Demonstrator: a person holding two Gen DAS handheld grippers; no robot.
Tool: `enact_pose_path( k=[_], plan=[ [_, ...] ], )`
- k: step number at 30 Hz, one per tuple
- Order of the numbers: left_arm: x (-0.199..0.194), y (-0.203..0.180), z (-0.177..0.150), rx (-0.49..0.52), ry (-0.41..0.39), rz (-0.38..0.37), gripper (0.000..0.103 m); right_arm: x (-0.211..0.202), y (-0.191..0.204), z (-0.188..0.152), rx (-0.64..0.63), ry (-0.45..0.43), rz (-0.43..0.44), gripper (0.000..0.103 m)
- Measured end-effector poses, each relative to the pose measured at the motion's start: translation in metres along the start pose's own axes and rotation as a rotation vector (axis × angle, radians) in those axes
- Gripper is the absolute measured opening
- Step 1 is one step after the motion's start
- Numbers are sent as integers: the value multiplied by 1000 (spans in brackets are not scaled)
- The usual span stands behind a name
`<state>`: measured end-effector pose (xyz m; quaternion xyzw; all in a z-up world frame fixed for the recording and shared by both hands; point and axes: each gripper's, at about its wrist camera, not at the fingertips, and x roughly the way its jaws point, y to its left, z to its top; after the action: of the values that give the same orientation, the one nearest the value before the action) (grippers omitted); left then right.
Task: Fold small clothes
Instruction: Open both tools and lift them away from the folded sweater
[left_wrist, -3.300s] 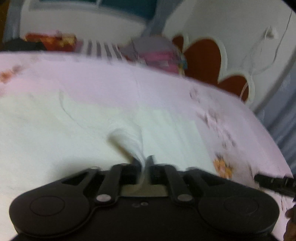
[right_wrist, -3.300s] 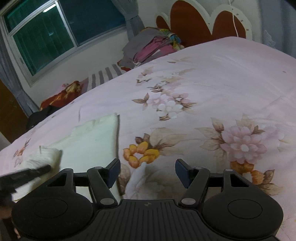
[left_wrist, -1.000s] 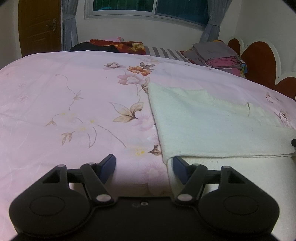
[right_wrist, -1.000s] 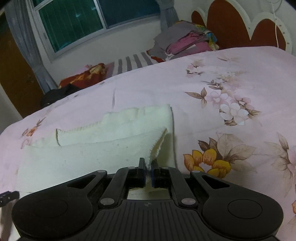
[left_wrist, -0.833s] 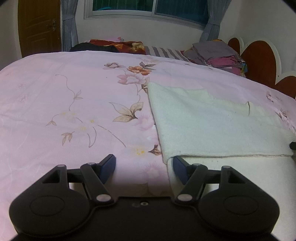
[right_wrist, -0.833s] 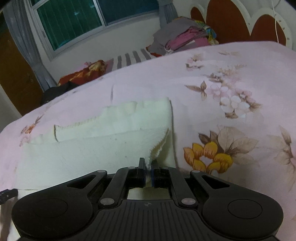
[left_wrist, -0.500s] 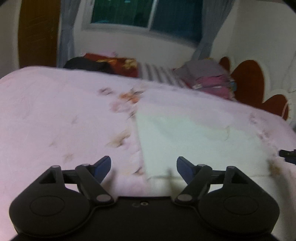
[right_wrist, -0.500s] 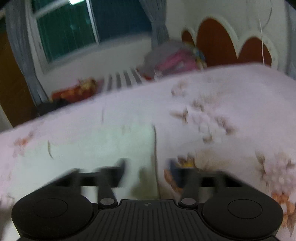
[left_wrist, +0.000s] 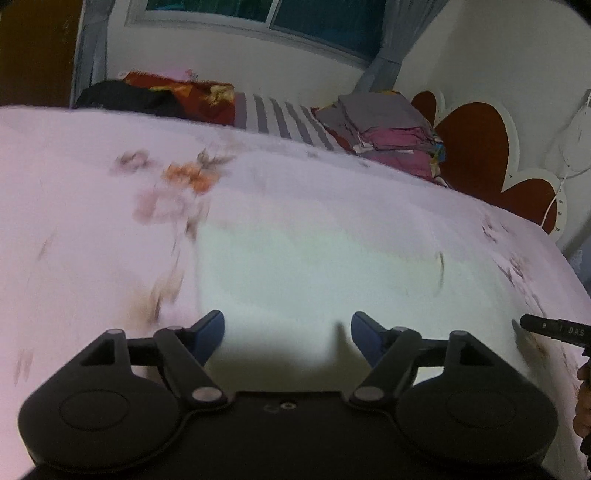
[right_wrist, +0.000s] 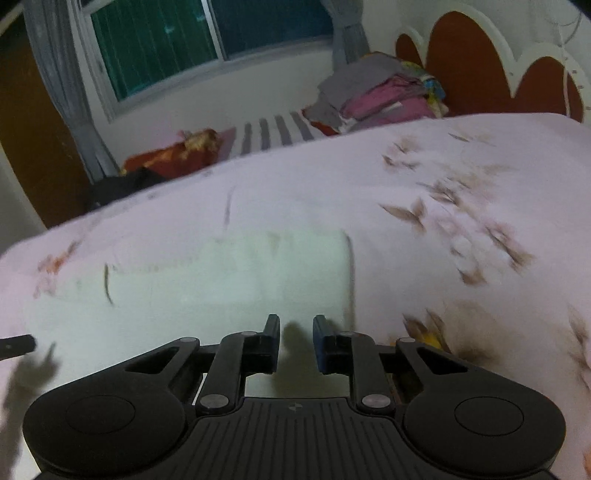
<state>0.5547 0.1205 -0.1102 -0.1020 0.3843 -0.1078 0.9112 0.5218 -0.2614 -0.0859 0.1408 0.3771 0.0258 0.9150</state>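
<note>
Pink floral bedding covers the bed that fills both views, with a scalloped red headboard, a stack of folded clothes and a dark window far beyond the tools

Lying flat on the bedding is the cream garment, already doubled over, with a folded edge running across it. Seen from the left tool, it spreads directly ahead and reaches under the gap between the fingers. That tool stands wide open and holds nothing; its blue-tipped fingers are well apart above the cloth. From the right tool, the garment sits ahead and off to its left, the right-hand edge just beyond the fingers. This tool is open only a little, with a narrow gap and no fabric in it

Both views are smeared with motion blur, so exact contact with the cloth cannot be told

Judging from this, the next fold needs a fresh grip. The risk is pinching only the top layer, or catching the bedding along with it, which would drag the fold apart. A narrow opening on the right tool could also miss the doubled edge
</note>
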Motion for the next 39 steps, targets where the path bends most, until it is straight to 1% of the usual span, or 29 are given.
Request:
enact_pose_path(
  k=[2,4,5,6,7,9,10,11,12,13,14,15,16,17,18,19,20,22,24,26,27,29,31,32,33,34,36,37,39],
  plan=[
    [18,-2,16,31,-13,-14,74,15,5,11,-25,-7,30,20],
    [42,3,27,45,24,-18,75,33,5,21,-40,1,43,20],
    [52,9,30,35,47,-14,74,43,2,24,-44,22,6,20],
    [54,16,31,17,32,-20,75,53,-2,25,-40,47,-76,20],
    [50,21,32,-20,23,-27,73,54,-7,26,-25,44,-125,20],
    [38,21,30,-85,-14,-33,72,45,-1,31,9,25,-182,21],
    [33,13,27,-89,-28,-53,72,37,9,30,-16,-8,-160,21],
    [30,2,24,-75,-33,-80,73,31,24,28,-43,-37,-117,22],
    [29,-11,20,-50,-34,-94,74,28,41,25,-60,-41,-72,41],
    [29,-26,15,-16,-33,-99,75,30,56,21,-71,-35,-29,57],
    [31,-43,9,25,-26,-99,75,32,70,16,-91,-32,13,68],
    [34,-54,6,59,-16,-97,75,34,81,11,-118,-33,51,68],
    [37,-67,-1,109,-3,-78,75,39,92,6,-144,-21,68,68],
    [38,-76,-8,152,1,-55,75,44,99,2,-155,7,90,63],
    [40,-80,-13,183,4,-37,75,49,102,-1,-157,34,111,49],
    [41,-81,-18,209,6,-19,75,53,102,-4,-160,60,109,46],
    [40,-78,-23,232,-2,-6,75,55,99,-7,-171,78,88,43],
    [34,-66,-26,240,-20,50,75,50,83,-9,-177,53,45,43],
    [23,-42,-26,206,-35,88,75,44,55,-6,-141,34,-34,43],
    [18,-21,-27,158,-24,134,75,37,25,-4,-96,34,-112,43],
    [13,-17,-26,126,-21,120,75,34,14,-2,-66,43,-114,43],
    [0,-21,-23,77,-54,98,75,22,8,4,-11,33,-82,43],
    [-8,-37,-27,83,-75,55,75,6,22,0,-42,6,-23,43],
    [-8,-52,-30,101,-79,36,75,1,34,-5,-59,11,26,43],
    [-5,-68,-34,132,-69,11,75,7,52,-4,-76,19,62,43],
    [-1,-82,-37,163,-56,1,75,7,67,-11,-107,33,106,43],
    [7,-103,-46,223,-30,0,74,10,87,-22,-146,61,154,43],
    [11,-104,-48,234,-18,7,73,12,93,-28,-156,76,168,42],
    [11,-95,-51,257,-1,-16,74,15,89,-33,-160,95,158,42]
  ],
)
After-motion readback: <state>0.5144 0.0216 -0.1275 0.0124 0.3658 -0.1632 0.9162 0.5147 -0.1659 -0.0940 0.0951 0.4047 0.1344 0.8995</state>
